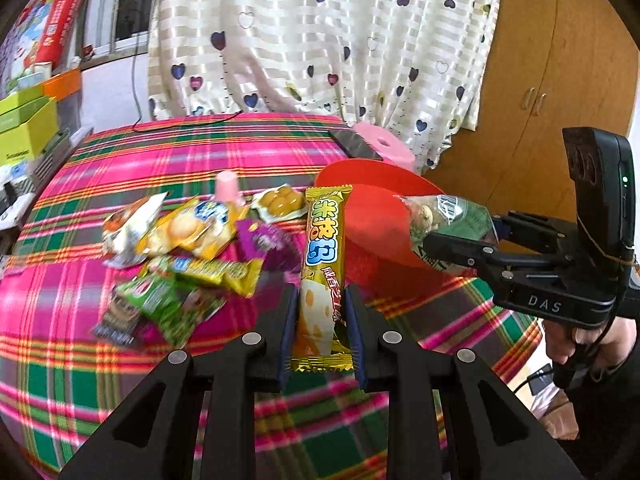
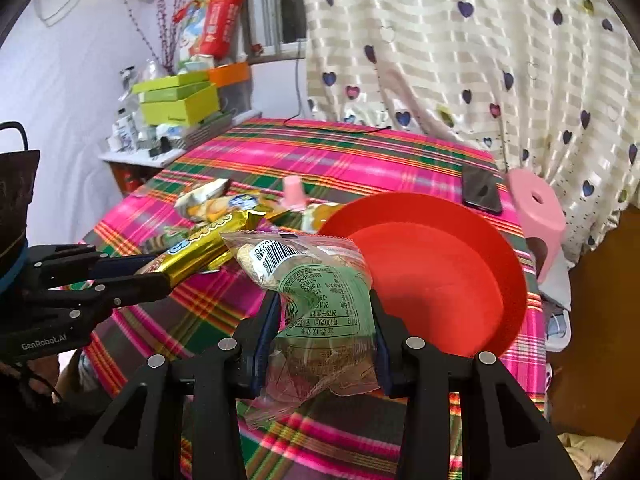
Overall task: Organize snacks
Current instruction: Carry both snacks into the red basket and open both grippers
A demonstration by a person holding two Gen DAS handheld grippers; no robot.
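Observation:
My left gripper (image 1: 322, 300) is shut on a long yellow snack bar (image 1: 326, 252), held above the plaid table; the same yellow snack bar (image 2: 196, 250) shows gold in the right wrist view. My right gripper (image 2: 324, 304) is shut on a clear and green packet of nuts (image 2: 316, 292), which hangs over the near rim of the red plate (image 2: 440, 272). In the left wrist view the packet of nuts (image 1: 448, 216) and right gripper (image 1: 432, 240) sit in front of the red plate (image 1: 368, 184). Several loose snack packets (image 1: 188, 248) lie heaped left of the plate.
A pink cup (image 1: 227, 186) stands behind the snack heap. A dark phone (image 2: 482, 190) lies on the plaid tablecloth (image 1: 160, 152) beyond the plate, with a pink stool (image 2: 536, 216) past the table edge. Green boxes (image 2: 180, 100) pile up at the far left. A person's hand (image 1: 580, 336) holds the right gripper.

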